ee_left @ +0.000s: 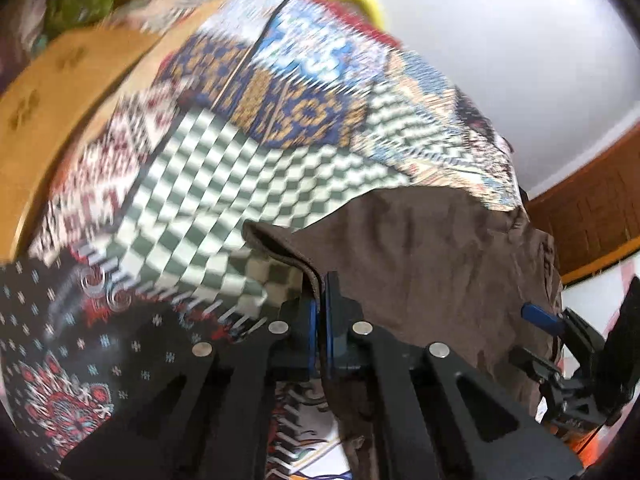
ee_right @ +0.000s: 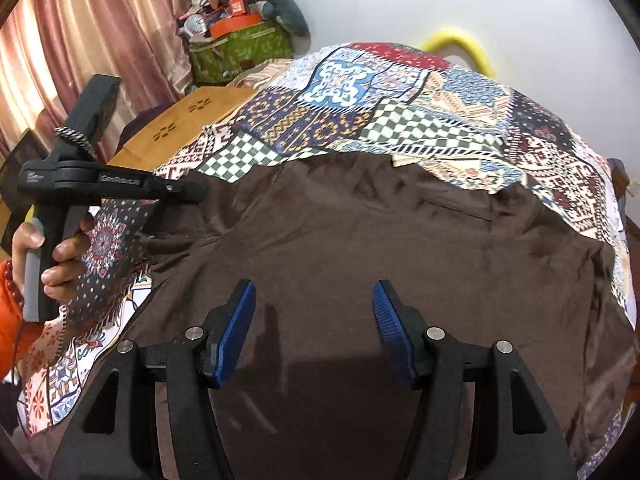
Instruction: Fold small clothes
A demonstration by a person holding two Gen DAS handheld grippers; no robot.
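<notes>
- The left hand-held gripper (ee_left: 320, 300) has its 2 blue pads pressed together on the hemmed edge of the brown garment (ee_right: 360, 248), pinching a fold of cloth at the garment's left side.
- The right hand-held gripper (ee_right: 314, 320) stands about half open, with bare cloth showing between its pads and nothing gripped; it points down at the garment's near middle part.
- A hand (ee_right: 52, 256) holds the left tool's handle at the left edge of the right wrist view.
- The garment lies spread across the patchwork bedspread (ee_right: 400, 92), its long axis running left to right across the near part of the bed; it sits directly ahead of and beneath both tools.
- My judgement: the fold turns on the pinched left edge being carried rightward over the body, so the left hand leads while the right needs a hold on the near hem.
- Room looks open: patchwork shows beyond the far edge of the garment and at both sides, while the wooden board (ee_right: 188, 120) lies well beyond the far left corner.
</notes>
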